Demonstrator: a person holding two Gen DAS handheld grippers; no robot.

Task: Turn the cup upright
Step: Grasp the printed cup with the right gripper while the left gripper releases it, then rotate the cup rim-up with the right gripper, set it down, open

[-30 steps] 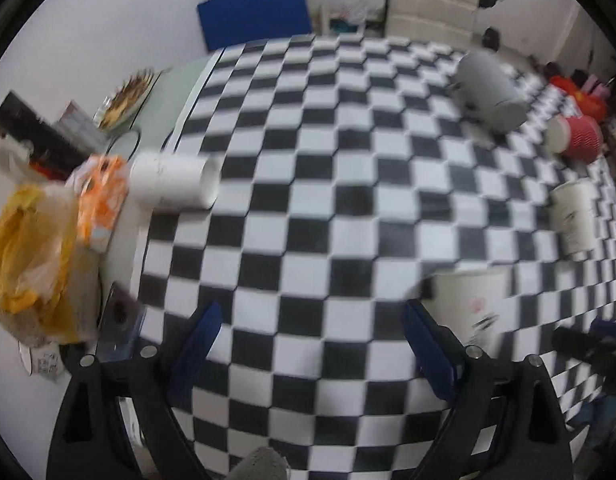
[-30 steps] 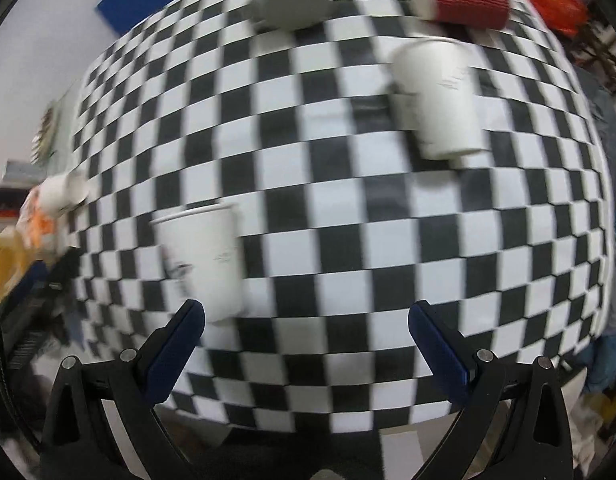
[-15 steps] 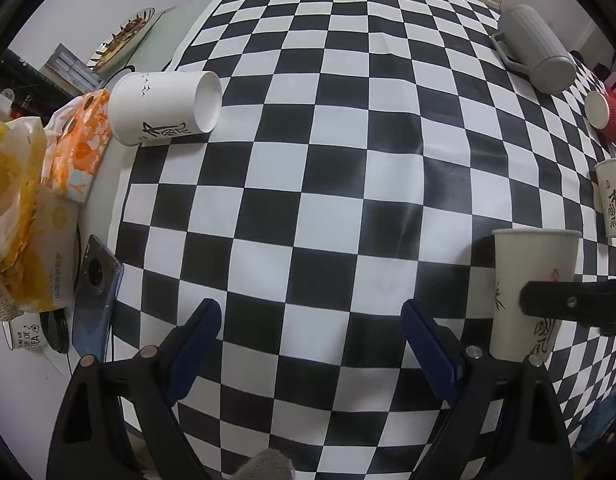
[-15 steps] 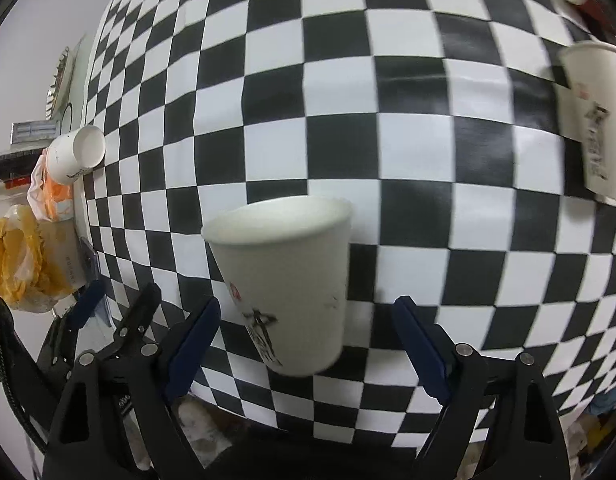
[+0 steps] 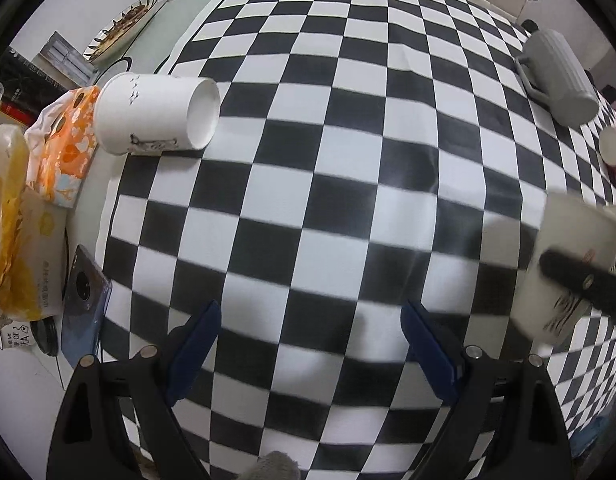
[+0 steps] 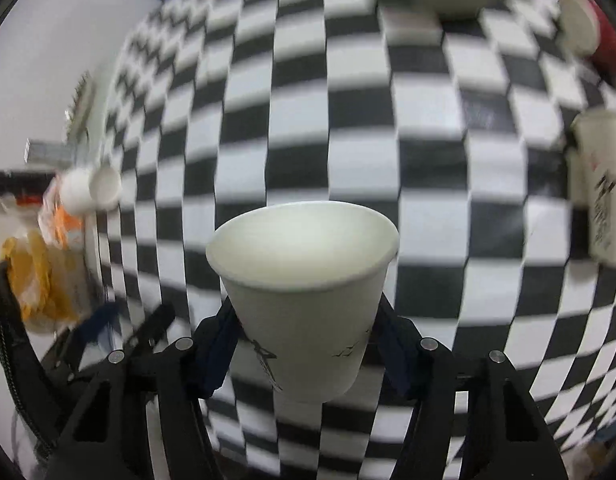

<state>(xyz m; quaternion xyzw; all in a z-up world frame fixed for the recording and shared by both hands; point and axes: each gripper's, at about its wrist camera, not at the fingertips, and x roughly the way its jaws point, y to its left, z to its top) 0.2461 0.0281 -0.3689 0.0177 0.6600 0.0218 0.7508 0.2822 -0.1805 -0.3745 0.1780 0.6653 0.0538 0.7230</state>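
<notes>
My right gripper (image 6: pixel 306 344) is shut on a white paper cup (image 6: pixel 304 280) with black marks; the cup's flat closed end faces up, so it is upside down between the blue pads. The same cup (image 5: pixel 563 264) shows blurred at the right of the left wrist view, with a black finger (image 5: pixel 583 284) across it. My left gripper (image 5: pixel 308 344) is open and empty above the checkered tablecloth (image 5: pixel 308 184). Another white cup (image 5: pixel 156 114) lies on its side at the cloth's left edge.
A grey jug (image 5: pixel 557 76) lies on its side at the back right, a red ribbed cup (image 5: pixel 615 144) beside it. A further white cup (image 6: pixel 601 188) is at the right. An orange packet (image 5: pixel 64 148), yellow bag (image 5: pixel 6 216) and phone (image 5: pixel 82 304) crowd the left edge.
My right gripper has closed on the upside-down white cup and the view has swung; the cup looks lifted. My left gripper has moved a little forward, staying open.
</notes>
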